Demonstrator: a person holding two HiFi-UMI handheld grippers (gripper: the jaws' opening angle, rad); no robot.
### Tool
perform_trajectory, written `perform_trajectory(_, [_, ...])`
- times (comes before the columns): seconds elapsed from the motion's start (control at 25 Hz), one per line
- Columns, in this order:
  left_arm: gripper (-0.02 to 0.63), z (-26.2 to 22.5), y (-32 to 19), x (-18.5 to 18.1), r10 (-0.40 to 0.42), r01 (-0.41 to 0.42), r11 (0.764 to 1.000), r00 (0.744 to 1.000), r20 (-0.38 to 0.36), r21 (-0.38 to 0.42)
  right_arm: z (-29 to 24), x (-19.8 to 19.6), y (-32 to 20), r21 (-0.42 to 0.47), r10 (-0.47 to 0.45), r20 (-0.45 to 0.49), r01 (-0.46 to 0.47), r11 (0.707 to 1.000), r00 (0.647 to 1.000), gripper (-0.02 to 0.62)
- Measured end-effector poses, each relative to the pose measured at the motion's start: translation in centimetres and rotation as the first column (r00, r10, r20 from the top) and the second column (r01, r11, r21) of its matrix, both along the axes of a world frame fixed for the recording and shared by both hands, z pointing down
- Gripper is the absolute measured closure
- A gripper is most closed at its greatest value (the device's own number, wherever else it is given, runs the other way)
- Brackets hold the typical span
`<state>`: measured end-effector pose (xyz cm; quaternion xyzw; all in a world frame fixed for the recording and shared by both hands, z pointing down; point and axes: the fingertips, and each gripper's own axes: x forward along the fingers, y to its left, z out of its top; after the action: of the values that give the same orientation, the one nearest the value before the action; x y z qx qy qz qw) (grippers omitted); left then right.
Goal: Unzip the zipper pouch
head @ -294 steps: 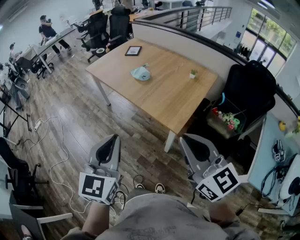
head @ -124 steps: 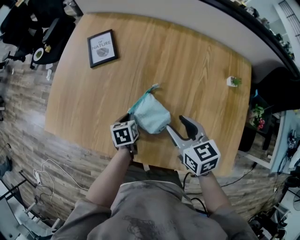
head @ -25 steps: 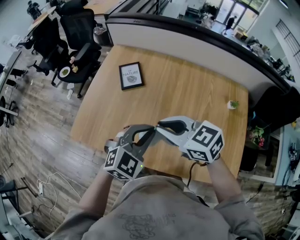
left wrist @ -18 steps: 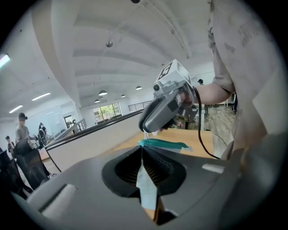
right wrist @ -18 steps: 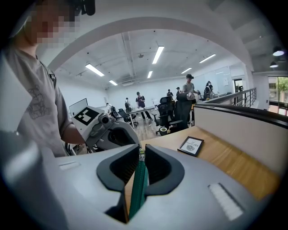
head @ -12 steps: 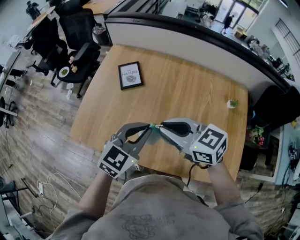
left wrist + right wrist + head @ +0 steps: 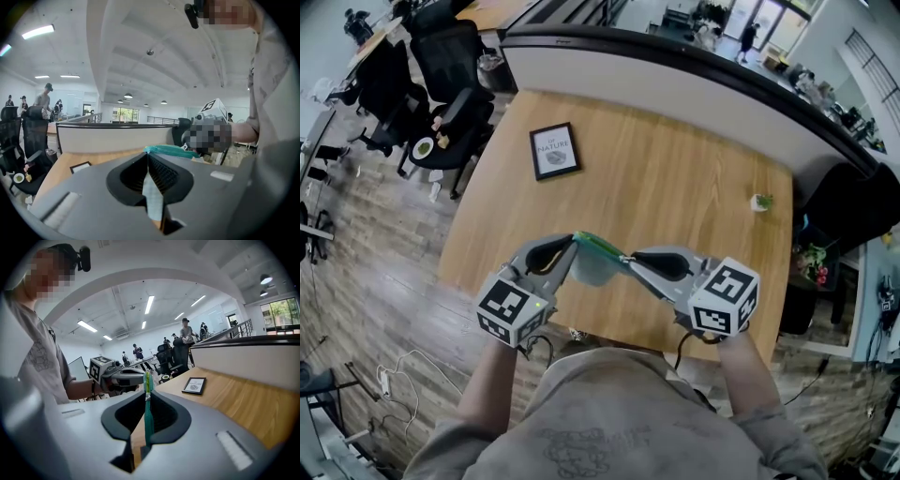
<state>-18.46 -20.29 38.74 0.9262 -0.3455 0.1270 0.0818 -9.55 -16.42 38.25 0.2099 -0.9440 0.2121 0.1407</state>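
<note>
Pale teal fabric zipper pouch (image 7: pixel 592 268) is off the light wooden worktop (image 7: pixel 675 178), hung in the air between both tongs at lower centre of the head view, over the worktop's near edge. Left tongs (image 7: pixel 571 242) are clamped tight on the pale cloth at the pouch's left end; the left gripper view shows fabric pinched flat in the bite. Right tongs (image 7: pixel 627 260) have just been closing and now pinch the green zipper edge (image 7: pixel 600 247) at the other end. There's a small metal bit at their tips, likely the pull, can't confirm. My read on the hold: left is the anchor and right is the puller. Stretching the pouch between them keeps the zip line taut, so the slider can run instead of bunching the cloth. Long axis = zip line, running upper left to lower right in the head view, tip to tip. Zipper side faces up, body sags beneath. Zip looks not yet opened, as far as I can tell. Black-framed picture (image 7: pixel 554 151) and small potted plant (image 7: pixel 759 202) sit well apart on the worktop, out of the way.
</note>
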Motion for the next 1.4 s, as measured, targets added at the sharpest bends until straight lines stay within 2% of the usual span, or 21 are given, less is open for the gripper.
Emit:
perform_trajectory(0.32, [0.597,-0.8,-1.9,-4.2,-0.104,0.103,0.995,0.993,-0.061,-0.02,1.1,2.6,0.7,-0.03,0.023,-0.026,-0.024,0.999,0.999,0.583])
perform_trajectory(0.52, [0.597,-0.5,-1.6,-3.9,-0.072,0.072,0.997,0.997,-0.016,-0.003,1.7,3.4,1.3,-0.074,0.026,0.001,-0.026,0.997,1.0,0.584])
perform_trajectory(0.68, [0.597,-0.6,-1.4,-3.7,-0.066,0.065,0.998,0.997,-0.027,-0.007,1.7,3.7,1.2,-0.087,0.029,0.011,-0.028,0.996,1.0,0.584])
perform_trajectory(1.04, [0.595,0.2,-0.9,-3.1,-0.042,0.042,0.999,0.999,-0.022,-0.031,2.6,4.1,0.6,-0.037,0.076,-0.083,-0.079,0.996,0.994,0.581])
perform_trajectory(1.24, [0.595,1.2,-1.1,-2.7,-0.058,0.056,0.996,0.998,-0.025,-0.071,3.1,4.3,0.4,-0.045,0.102,-0.083,-0.106,0.993,0.991,0.58])
perform_trajectory(1.4, [0.595,0.9,-1.1,-2.6,-0.056,0.054,0.996,0.998,-0.029,-0.069,2.7,4.6,-0.3,-0.027,0.166,-0.077,-0.168,0.985,0.983,0.58])
